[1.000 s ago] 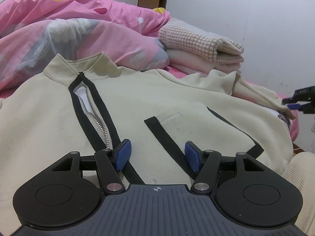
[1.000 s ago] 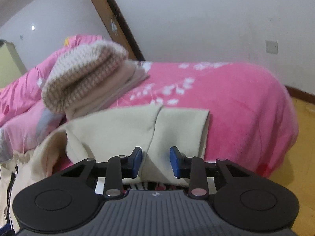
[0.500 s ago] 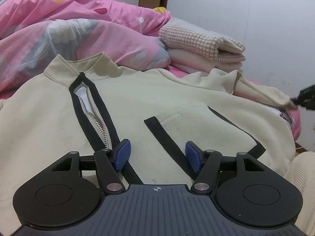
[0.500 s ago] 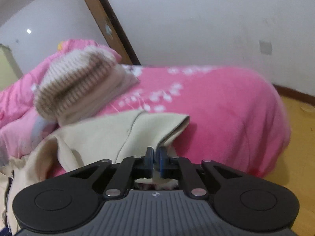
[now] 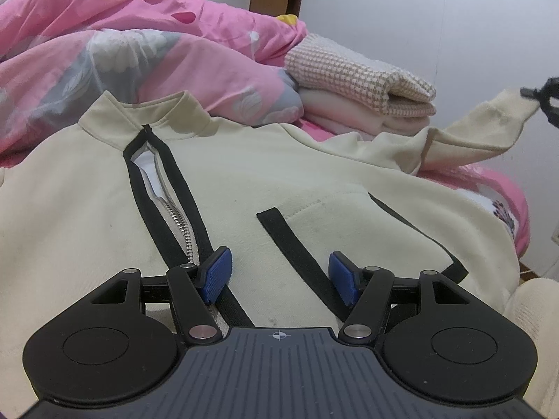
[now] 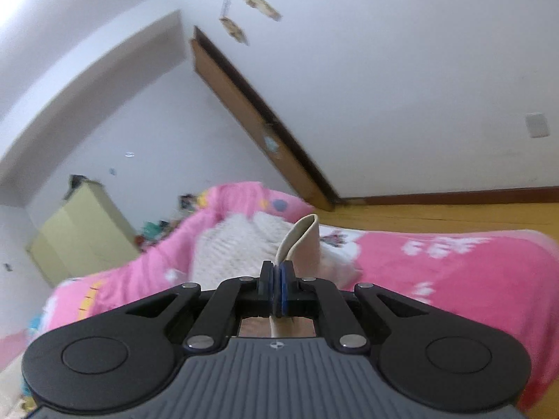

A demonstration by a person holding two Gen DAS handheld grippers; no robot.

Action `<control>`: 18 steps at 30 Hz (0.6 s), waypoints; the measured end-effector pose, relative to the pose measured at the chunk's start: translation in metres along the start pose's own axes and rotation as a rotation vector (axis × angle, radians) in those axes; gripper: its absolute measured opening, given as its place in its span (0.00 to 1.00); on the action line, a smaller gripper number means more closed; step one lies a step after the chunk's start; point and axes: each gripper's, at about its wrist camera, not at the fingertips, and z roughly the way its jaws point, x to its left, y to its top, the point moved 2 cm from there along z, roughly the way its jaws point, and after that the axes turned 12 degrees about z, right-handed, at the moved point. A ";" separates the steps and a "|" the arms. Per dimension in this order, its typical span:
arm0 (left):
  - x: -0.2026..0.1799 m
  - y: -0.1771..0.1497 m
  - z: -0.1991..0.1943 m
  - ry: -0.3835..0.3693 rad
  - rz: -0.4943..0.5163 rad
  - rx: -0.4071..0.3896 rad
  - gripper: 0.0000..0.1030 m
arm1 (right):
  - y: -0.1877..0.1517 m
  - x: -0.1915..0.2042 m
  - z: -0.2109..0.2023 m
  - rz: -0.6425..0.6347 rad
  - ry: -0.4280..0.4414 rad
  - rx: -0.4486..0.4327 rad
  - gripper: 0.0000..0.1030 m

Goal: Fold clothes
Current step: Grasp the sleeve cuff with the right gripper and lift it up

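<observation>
A cream zip-neck sweatshirt (image 5: 244,174) with black trim lies face up on the bed. My left gripper (image 5: 279,272) hovers open low over its chest, with the zipper (image 5: 178,220) by the left finger and a black pocket strip between the fingers. The sweatshirt's right sleeve (image 5: 482,129) is lifted off the bed at the far right, its cuff held by my right gripper (image 5: 541,99). In the right wrist view that gripper (image 6: 277,288) is shut on the cream cuff (image 6: 300,241), which sticks up past the pads.
A pink floral duvet (image 5: 122,52) is bunched behind the collar. A stack of folded knits (image 5: 356,90) sits at the back right of the bed. Pink bedsheet (image 6: 454,272), wooden floor (image 6: 436,220), a door and a green cabinet (image 6: 80,230) show beyond.
My right gripper closed on the sleeve cuff and lifted it up off the bed, tilting upward. The left gripper stayed open in the same place.
</observation>
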 end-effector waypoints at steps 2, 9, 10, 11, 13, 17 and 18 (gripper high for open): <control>0.002 0.001 0.000 -0.006 -0.014 0.003 0.60 | 0.000 0.019 0.002 -0.021 0.043 0.008 0.04; 0.016 0.005 -0.005 -0.059 -0.150 0.003 0.61 | 0.001 0.119 0.006 -0.169 0.201 0.043 0.04; 0.018 0.005 -0.008 -0.067 -0.171 -0.003 0.61 | -0.001 0.136 0.007 -0.191 0.227 0.051 0.04; 0.020 0.004 -0.014 -0.067 -0.178 -0.015 0.61 | -0.006 0.153 0.008 -0.212 0.252 0.064 0.04; 0.023 0.002 -0.027 -0.069 -0.193 -0.039 0.61 | -0.021 0.187 0.011 -0.257 0.306 0.102 0.04; 0.030 -0.002 -0.053 -0.072 -0.223 -0.087 0.61 | -0.067 0.249 0.020 -0.337 0.405 0.209 0.04; 0.032 -0.003 -0.059 -0.073 -0.231 -0.099 0.61 | -0.084 0.264 0.022 -0.356 0.428 0.244 0.04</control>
